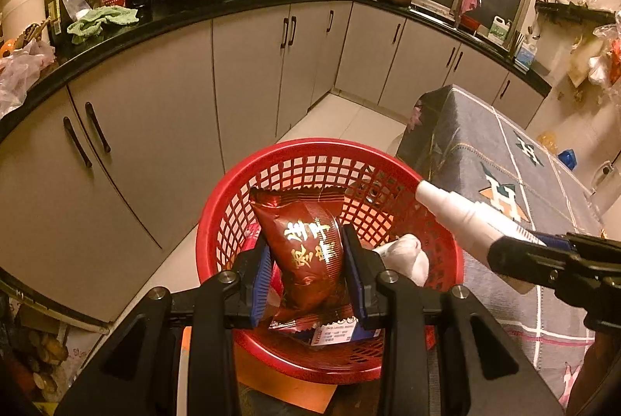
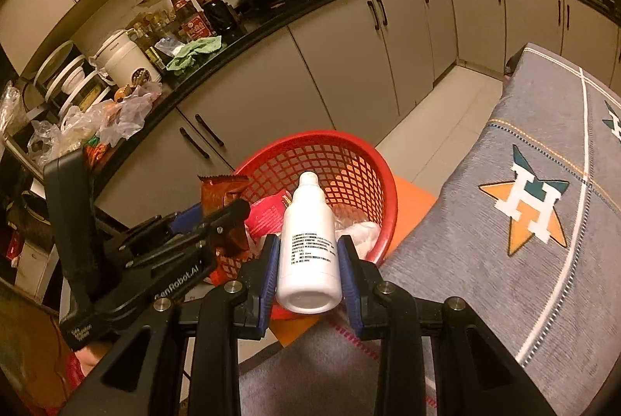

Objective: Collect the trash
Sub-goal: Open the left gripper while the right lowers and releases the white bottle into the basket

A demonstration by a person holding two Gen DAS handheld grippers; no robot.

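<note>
My left gripper (image 1: 308,260) is shut on a dark red snack packet (image 1: 306,253) with gold lettering, held over the red mesh basket (image 1: 330,150). My right gripper (image 2: 309,266) is shut on a white plastic bottle (image 2: 308,245), its cap pointing over the red mesh basket (image 2: 382,183). In the left wrist view the white bottle (image 1: 458,214) reaches in from the right above the basket rim. The right wrist view shows the left gripper (image 2: 217,218) with the snack packet (image 2: 221,198) at the basket's left side. A white crumpled wrapper (image 1: 407,254) and pink packaging (image 2: 268,218) lie inside the basket.
The basket stands on an orange stool (image 2: 413,202) beside a table under a grey cloth (image 2: 524,221). Beige floor cabinets (image 1: 248,82) under a black counter (image 1: 217,8) curve around behind. Woks, bottles and a green rag (image 1: 103,20) crowd the counter. Pale floor tiles (image 1: 341,124) run between cabinets and table.
</note>
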